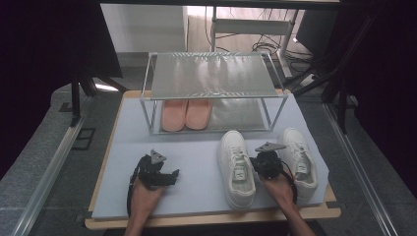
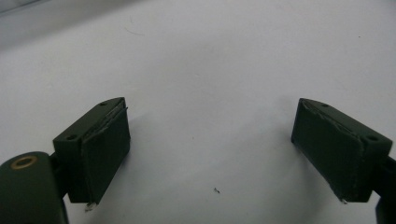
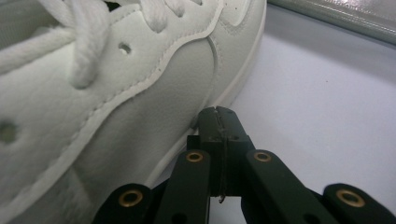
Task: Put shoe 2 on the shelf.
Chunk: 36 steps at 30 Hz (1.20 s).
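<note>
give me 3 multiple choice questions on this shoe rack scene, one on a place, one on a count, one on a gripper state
1. Where are the pink slippers?
A. on the rack's lower shelf
B. on its top shelf
C. on the floor

2. How many white sneakers lie on the table?
A. one
B. two
C. four

3. How do the right gripper's jaws stand?
A. wide apart
B. clamped on a lace
C. shut, with nothing between

Key: 1 A, they lie under the top shelf. 2 B, one sits left of the gripper, one right. 3 C, the pads meet beside the sneaker.

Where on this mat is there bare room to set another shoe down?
The mat's left half is bare, between the rack's front and the left tool. The rack's top shelf is free too. The right side is crowded: two white sneakers flank the right tool.
</note>
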Available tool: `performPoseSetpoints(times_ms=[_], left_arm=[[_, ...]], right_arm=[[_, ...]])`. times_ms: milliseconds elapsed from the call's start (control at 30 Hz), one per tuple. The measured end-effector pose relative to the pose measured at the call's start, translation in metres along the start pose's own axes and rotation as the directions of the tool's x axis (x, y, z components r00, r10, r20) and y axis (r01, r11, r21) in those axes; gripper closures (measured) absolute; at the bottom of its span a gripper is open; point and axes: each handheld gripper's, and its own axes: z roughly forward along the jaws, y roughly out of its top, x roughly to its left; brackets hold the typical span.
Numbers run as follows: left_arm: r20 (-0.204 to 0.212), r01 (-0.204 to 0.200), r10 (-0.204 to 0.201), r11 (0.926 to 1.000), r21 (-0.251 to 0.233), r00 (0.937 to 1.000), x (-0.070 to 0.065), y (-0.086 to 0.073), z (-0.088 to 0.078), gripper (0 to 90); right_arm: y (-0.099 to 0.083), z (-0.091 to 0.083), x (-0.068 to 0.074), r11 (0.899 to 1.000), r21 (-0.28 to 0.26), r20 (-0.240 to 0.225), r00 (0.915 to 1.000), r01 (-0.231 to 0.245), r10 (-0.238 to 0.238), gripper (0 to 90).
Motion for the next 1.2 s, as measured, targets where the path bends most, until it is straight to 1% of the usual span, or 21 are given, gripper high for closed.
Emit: performPoseSetpoints(times_ms=[200, 333, 533, 733, 933, 1000, 1100, 1167, 1200], left_arm=[[0.0, 0.0, 0.0, 1.0, 0.0, 1.0, 0.0, 0.0, 0.0, 11.7], [0.0, 0.0, 0.0, 1.0, 0.0, 1.0, 0.0, 0.0, 0.0, 11.7], [0.0, 0.001, -0.001, 1.0, 0.0, 1.0, 0.0, 0.0, 0.0, 11.7], [0.0, -0.003, 0.003, 1.0, 0.002, 1.0, 0.0, 0.0, 0.0, 11.7], [0.0, 0.0, 0.0, 1.0, -0.001, 1.0, 0.0, 0.0, 0.0, 11.7], [0.0, 0.0, 0.0, 1.0, -0.002, 1.0, 0.0, 0.0, 0.0, 11.7], [0.0, 0.0, 0.0, 1.0, -0.002, 1.0, 0.0, 0.0, 0.0, 11.7], [0.0, 0.0, 0.0, 1.0, -0.002, 1.0, 0.0, 0.0, 0.0, 11.7], [0.0, 0.0, 0.0, 1.0, -0.002, 1.0, 0.0, 0.0, 0.0, 11.7]], right_arm=[[0.007, 0.007, 0.001, 1.0, 0.008, -0.035, 0.9993, 0.017, -0.016, 90.0], [0.014, 0.014, 0.004, 0.999, 0.012, -0.068, 0.9972, 0.03, -0.029, 90.0], [0.027, 0.025, 0.01, 0.997, 0.015, -0.121, 0.9904, 0.069, -0.067, 90.0], [0.038, 0.037, 0.019, 0.993, 0.012, -0.18, 0.9769, 0.119, -0.115, 90.0], [0.048, 0.049, 0.027, 0.987, 0.004, -0.239, 0.9583, 0.163, -0.157, 90.0], [0.052, 0.053, 0.031, 0.985, 0.004, -0.257, 0.9522, 0.171, -0.165, 90.0], [0.056, 0.058, 0.038, 0.981, 0.001, -0.271, 0.9445, 0.194, -0.186, 90.0], [0.06, 0.061, 0.043, 0.978, 0.0, -0.287, 0.9369, 0.209, -0.2, 90.0], [0.06, 0.062, 0.044, 0.977, 0.0, -0.29, 0.9351, 0.213, -0.204, 90.0]])
